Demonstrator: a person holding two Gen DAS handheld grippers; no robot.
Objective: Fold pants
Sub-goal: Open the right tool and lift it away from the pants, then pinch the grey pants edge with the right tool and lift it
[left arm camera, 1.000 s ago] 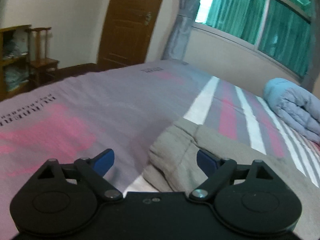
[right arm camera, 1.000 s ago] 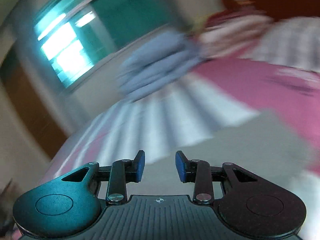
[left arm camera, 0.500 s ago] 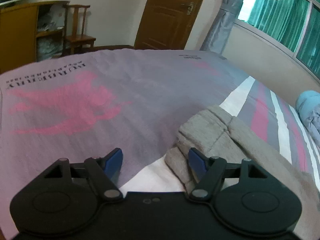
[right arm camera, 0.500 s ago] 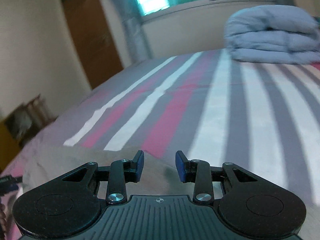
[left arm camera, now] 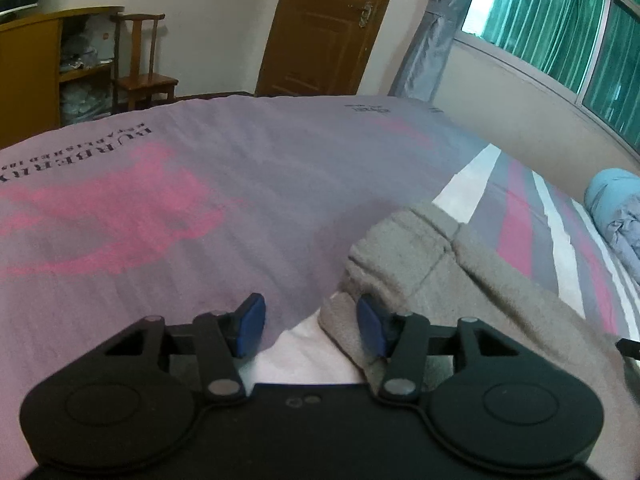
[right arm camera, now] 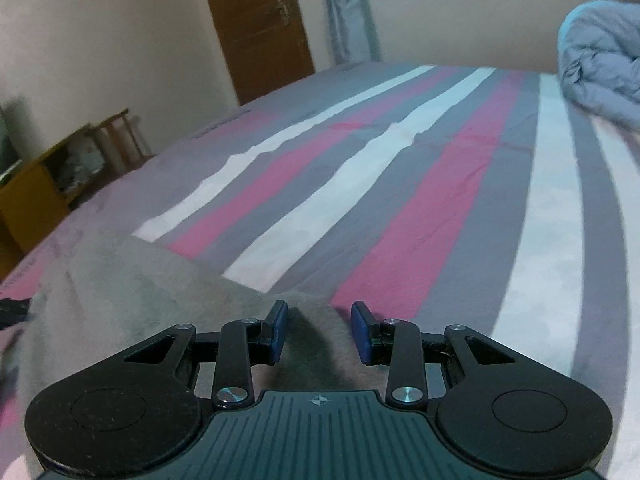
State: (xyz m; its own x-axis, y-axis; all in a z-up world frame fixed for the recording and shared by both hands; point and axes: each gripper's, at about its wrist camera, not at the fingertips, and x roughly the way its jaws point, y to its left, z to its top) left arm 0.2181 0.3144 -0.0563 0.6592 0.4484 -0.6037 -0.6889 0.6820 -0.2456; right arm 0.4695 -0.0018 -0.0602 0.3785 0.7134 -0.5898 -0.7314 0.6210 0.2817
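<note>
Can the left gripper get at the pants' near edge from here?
Probably yes. The left gripper sits low over the bed sheet, its jaws just closing, and the grey pants edge already lies against its right finger with nothing in between.

Striped bed (right arm camera: 400, 184) bearing grey pants (left arm camera: 460, 280), folded blue quilt (right arm camera: 600, 60)

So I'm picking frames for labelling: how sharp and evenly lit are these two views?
Left wrist view: sharp, fisheye-bent brown wooden door, dim with bright green-curtained window. Right wrist view: soft blur toward the edges, folded pale blue quilt smeared, grey fleece pants fuzzy.
</note>
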